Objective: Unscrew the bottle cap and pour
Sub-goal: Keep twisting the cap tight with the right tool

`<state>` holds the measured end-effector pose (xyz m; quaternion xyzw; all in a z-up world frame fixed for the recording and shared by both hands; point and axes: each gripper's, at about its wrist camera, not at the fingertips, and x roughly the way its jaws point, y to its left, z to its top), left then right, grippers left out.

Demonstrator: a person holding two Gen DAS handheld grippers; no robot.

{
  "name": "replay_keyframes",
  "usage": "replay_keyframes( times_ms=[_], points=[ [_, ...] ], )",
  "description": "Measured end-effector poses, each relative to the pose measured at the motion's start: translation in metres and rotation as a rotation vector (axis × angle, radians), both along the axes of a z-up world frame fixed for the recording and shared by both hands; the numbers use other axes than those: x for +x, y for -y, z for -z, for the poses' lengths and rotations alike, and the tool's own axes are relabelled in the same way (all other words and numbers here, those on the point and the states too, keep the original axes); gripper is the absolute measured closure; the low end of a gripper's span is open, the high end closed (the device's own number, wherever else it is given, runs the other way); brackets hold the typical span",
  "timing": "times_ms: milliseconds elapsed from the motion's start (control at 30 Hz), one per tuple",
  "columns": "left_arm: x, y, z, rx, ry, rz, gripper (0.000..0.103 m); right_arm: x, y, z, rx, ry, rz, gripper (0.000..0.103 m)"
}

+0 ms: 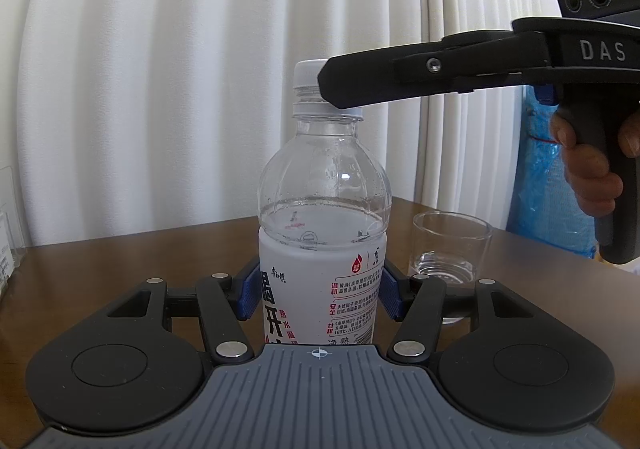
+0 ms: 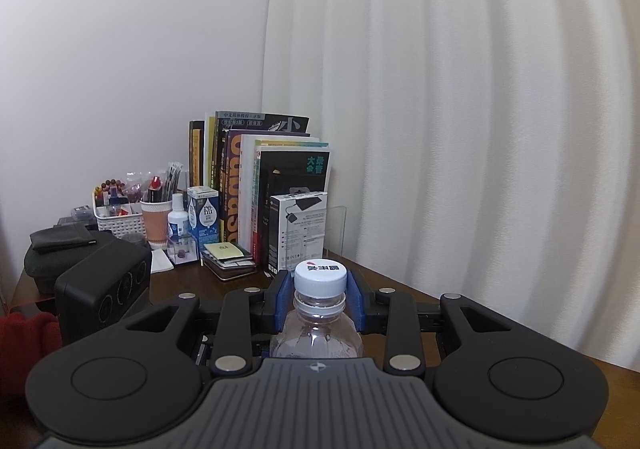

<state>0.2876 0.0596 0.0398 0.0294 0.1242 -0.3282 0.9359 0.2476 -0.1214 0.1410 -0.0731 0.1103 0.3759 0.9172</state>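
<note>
A clear water bottle [image 1: 323, 185] with a white label stands upright on the brown table [image 1: 140, 261]. My left gripper [image 1: 322, 295] is shut on its labelled body, blue pads pressing both sides. The white cap [image 1: 306, 74] sits on the neck. My right gripper [image 2: 320, 299] reaches in from the right at cap height; in the right wrist view its blue pads [image 2: 285, 299] close on both sides of the cap [image 2: 321, 276]. In the left wrist view its black finger [image 1: 380, 79] covers part of the cap. An empty clear glass [image 1: 450, 249] stands right of the bottle.
White curtains hang behind the table. Books [image 2: 260, 185], a white box [image 2: 298, 233], a basket of small items [image 2: 116, 213] and a paper cup [image 2: 156, 223] crowd the far left corner. A black case [image 2: 68, 253] lies at the left. A blue bag [image 1: 552, 189] stands at the right.
</note>
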Motion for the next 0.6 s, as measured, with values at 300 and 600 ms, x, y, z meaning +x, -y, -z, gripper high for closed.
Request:
replay_keyframes(
  times_ms=[300, 600],
  points=[
    [0.001, 0.0, 0.001, 0.002, 0.0, -0.001, 0.045, -0.01, 0.002, -0.003, -0.014, 0.029, 0.013, 0.067],
    [0.002, 0.001, 0.001, 0.008, 0.005, -0.004, 0.045, -0.007, -0.002, -0.008, 0.005, 0.044, 0.027, 0.049]
  ],
)
